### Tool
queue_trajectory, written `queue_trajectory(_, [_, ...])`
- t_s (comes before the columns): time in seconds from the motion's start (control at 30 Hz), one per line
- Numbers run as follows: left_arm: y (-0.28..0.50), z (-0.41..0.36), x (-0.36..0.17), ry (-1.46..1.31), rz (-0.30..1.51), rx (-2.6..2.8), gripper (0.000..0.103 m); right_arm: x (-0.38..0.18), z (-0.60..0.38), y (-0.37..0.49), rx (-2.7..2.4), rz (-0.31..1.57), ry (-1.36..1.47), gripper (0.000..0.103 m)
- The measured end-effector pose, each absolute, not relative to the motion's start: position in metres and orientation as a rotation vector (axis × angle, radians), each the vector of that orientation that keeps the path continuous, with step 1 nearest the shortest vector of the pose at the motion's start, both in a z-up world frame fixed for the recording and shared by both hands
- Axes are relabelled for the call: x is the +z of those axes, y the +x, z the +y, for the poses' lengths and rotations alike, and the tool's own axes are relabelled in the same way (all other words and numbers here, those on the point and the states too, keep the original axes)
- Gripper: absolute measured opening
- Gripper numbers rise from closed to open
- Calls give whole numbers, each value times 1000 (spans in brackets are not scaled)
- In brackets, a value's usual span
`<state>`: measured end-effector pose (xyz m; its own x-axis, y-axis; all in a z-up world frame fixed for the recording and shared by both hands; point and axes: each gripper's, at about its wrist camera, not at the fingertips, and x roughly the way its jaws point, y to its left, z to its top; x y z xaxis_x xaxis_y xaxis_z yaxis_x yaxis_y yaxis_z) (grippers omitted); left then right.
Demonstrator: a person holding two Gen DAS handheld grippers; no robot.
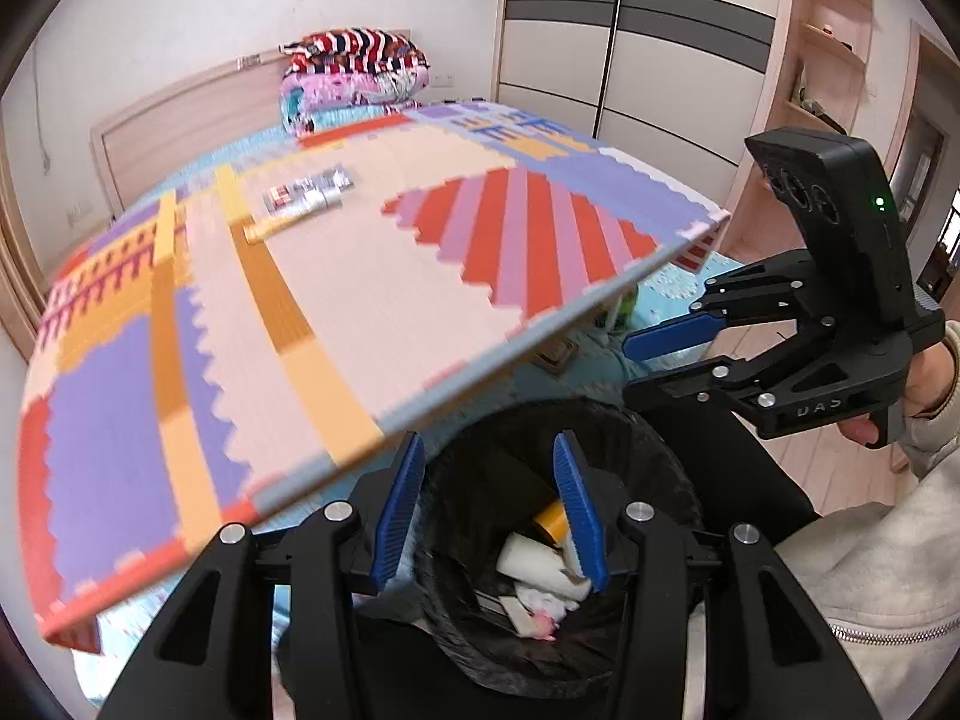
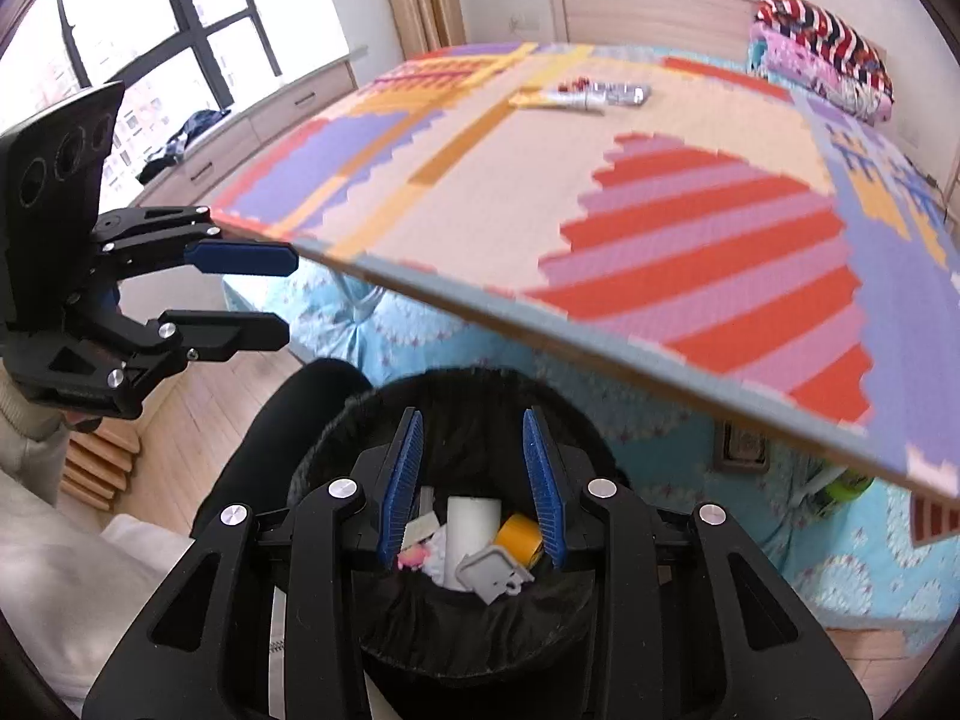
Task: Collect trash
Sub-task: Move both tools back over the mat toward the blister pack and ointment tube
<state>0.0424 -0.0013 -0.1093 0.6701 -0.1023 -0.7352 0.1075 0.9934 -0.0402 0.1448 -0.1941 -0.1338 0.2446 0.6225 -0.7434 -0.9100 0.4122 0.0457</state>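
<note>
Directly below both grippers sits a black-lined trash bin (image 2: 474, 618), between the person's dark-clad legs and just beside the bed. Inside it: a white paper roll (image 2: 473, 523), a yellow tape roll (image 2: 519, 535), a grey plastic piece (image 2: 492, 571), crumpled white paper (image 1: 555, 597) and a small pink scrap (image 1: 543, 624). The tape roll lies against the white roll; the grey piece rests on top, toward the near side.

Left gripper (image 1: 487, 513) hovers over the bin mouth, blue-padded fingers spread wide, nothing between them. Right gripper (image 2: 474, 483) also hangs over the bin, fingers apart, empty. Each gripper shows in the other's camera: the right one (image 1: 666, 354) at the right of the left view, the left one (image 2: 282, 291) at the left of the right view, both with jaws parted and held in the person's hands. A green light glows on the right gripper's upright black module (image 1: 840, 192).

More trash remains up on the colourful puzzle foam mat (image 1: 360, 276), which lies across the bed: a cluster of wrappers and a tube-like item (image 2: 591, 96) near the far middle of the mat, well apart from the bin; blurred, details unclear. The mat's edge overhangs the blue floral bedsheet (image 2: 840, 570).

Folded quilts (image 1: 357, 75) are stacked at the wooden headboard (image 1: 180, 120). A wardrobe (image 1: 630, 42) stands at the far wall, a window (image 2: 150, 18) on the other side, wood floor (image 2: 198, 420) below.
</note>
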Motion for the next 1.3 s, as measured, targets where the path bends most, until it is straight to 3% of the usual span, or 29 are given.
queue_trajectory(1.3, [152, 73, -56, 150, 738, -101, 43, -58, -135, 226, 1041, 629, -341, 35])
